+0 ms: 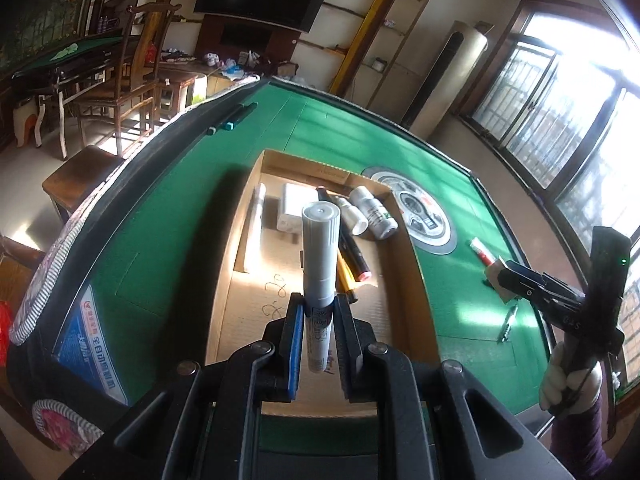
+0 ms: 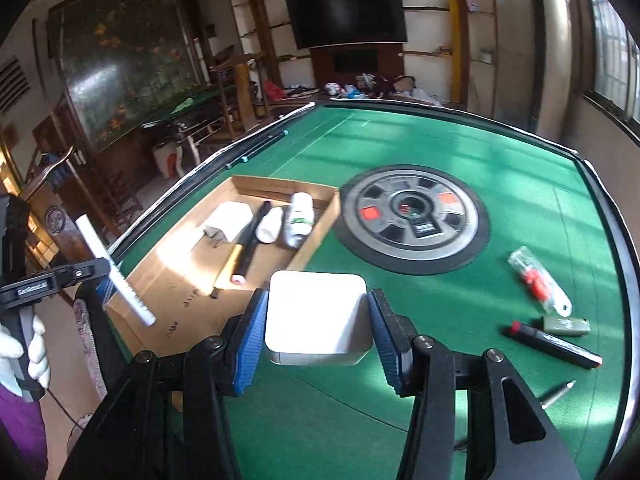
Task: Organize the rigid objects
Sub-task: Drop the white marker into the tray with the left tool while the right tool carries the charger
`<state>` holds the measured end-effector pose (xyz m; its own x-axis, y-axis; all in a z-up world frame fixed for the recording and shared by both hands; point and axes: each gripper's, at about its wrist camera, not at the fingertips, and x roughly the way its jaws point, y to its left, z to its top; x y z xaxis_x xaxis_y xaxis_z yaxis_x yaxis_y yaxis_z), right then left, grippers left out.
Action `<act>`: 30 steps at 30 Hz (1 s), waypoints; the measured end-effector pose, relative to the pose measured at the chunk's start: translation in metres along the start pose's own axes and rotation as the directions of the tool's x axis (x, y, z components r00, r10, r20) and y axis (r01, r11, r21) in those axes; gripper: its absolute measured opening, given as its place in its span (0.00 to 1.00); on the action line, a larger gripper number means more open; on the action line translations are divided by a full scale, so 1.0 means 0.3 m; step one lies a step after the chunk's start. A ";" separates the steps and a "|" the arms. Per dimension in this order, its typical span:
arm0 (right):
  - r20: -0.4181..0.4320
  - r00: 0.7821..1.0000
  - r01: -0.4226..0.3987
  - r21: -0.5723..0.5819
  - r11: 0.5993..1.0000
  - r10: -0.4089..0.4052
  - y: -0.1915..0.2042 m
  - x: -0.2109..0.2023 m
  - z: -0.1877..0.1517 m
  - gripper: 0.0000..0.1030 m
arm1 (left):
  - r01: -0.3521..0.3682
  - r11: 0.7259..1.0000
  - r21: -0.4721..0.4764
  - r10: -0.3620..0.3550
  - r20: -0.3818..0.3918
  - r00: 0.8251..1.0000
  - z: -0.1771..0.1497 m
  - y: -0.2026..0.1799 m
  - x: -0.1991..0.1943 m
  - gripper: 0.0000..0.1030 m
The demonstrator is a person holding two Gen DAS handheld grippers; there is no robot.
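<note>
My left gripper [image 1: 320, 304] is shut on a grey-white marker [image 1: 320, 248] that sticks up and forward over the open cardboard box [image 1: 248, 320]. The box holds a white block [image 1: 292, 208], two small white bottles [image 1: 376, 212], dark pens [image 1: 352, 264] and a white tube [image 1: 256, 220]. My right gripper [image 2: 318, 300] is shut on a white square box [image 2: 316, 312], with a blue pad against each side, lifted above the green table [image 2: 440, 140] just right of the cardboard box [image 2: 168, 280]. In the right wrist view the left gripper [image 2: 80, 272] and its marker [image 2: 116, 276] show at the far left.
A round grey dial [image 2: 412, 216] sits in the table's middle. To its right lie a red item in a clear packet [image 2: 536, 280], a black marker with a red tip [image 2: 552, 344], a small olive object [image 2: 568, 326] and a pen [image 2: 558, 394]. Two pens [image 1: 232, 120] rest by the far rim.
</note>
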<state>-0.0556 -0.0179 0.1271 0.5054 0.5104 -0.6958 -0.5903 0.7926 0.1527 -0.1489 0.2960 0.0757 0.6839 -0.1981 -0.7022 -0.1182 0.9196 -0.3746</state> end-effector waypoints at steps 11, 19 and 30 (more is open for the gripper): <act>-0.132 0.986 -0.118 -0.113 0.987 0.102 0.315 0.249 -0.038 0.48 | -0.040 0.999 0.016 0.042 -0.138 0.989 0.113 0.037 0.229 0.14; -0.193 0.976 -0.135 -0.154 0.979 0.104 0.389 0.343 -0.058 0.48 | -0.065 0.998 -0.025 0.059 -0.184 0.981 0.120 0.078 0.327 0.14; -0.225 0.973 -0.113 -0.251 0.961 0.056 0.483 0.424 -0.046 0.48 | -0.091 0.996 -0.023 0.092 0.040 0.995 0.057 0.074 0.049 0.58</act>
<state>-0.0855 0.1572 0.0511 0.3171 0.4656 -0.8263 -0.7825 0.6207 0.0495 -0.1292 0.3194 0.0672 0.6986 -0.0986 -0.7087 -0.1969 0.9258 -0.3228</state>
